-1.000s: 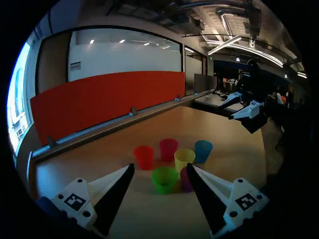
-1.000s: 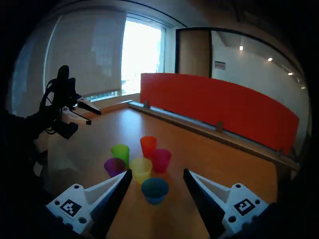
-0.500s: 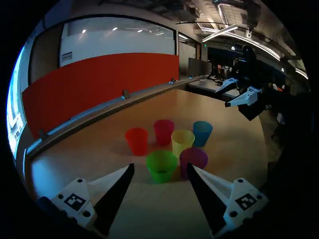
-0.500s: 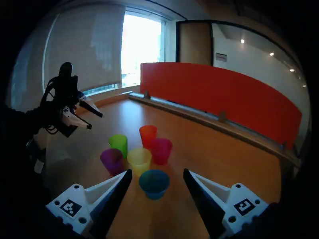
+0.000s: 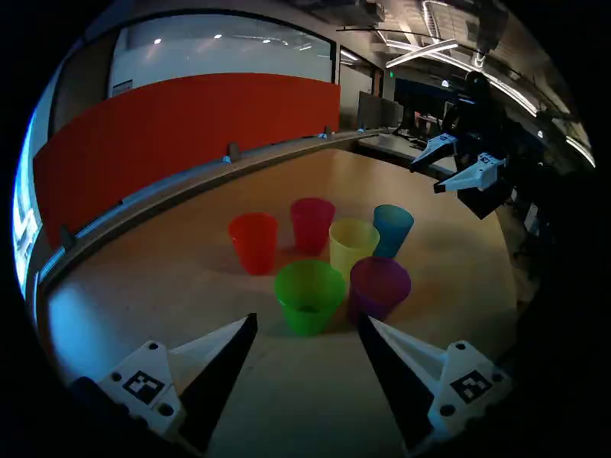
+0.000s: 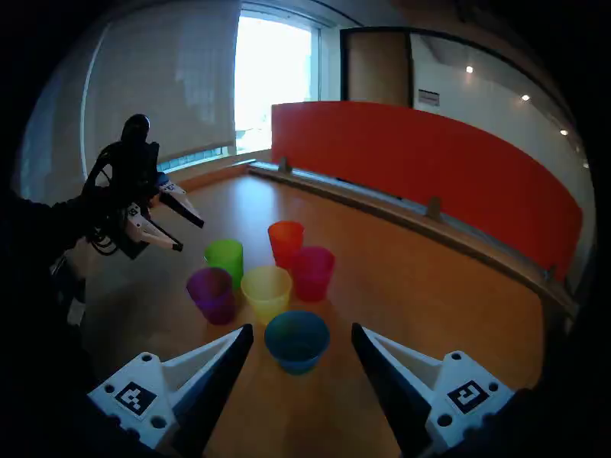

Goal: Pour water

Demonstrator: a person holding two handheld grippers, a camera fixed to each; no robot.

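Note:
Several plastic cups stand close together on a wooden table (image 5: 428, 198). In the left gripper view my left gripper (image 5: 307, 330) is open just short of the green cup (image 5: 309, 295) and the purple cup (image 5: 378, 285); behind them stand orange (image 5: 253, 241), magenta (image 5: 311, 224), yellow (image 5: 352, 243) and blue (image 5: 392, 228) cups. In the right gripper view my right gripper (image 6: 298, 336) is open with the blue cup (image 6: 296, 340) just ahead between its fingertips. The other gripper appears across the table in each view: right gripper (image 5: 450, 174), left gripper (image 6: 174, 221), held by a person's hand. The cups look empty.
An orange partition panel (image 5: 176, 122) runs along the far table edge on a metal rail (image 6: 428, 221). A bright window (image 6: 271, 84) with a blind lies beyond the table. Office desks and ceiling lights stretch away at the back right (image 5: 397, 130).
Both grippers have moved closer to the cluster of cups and tilted down; the cups look larger and higher in both views. Neither gripper has taken hold of anything.

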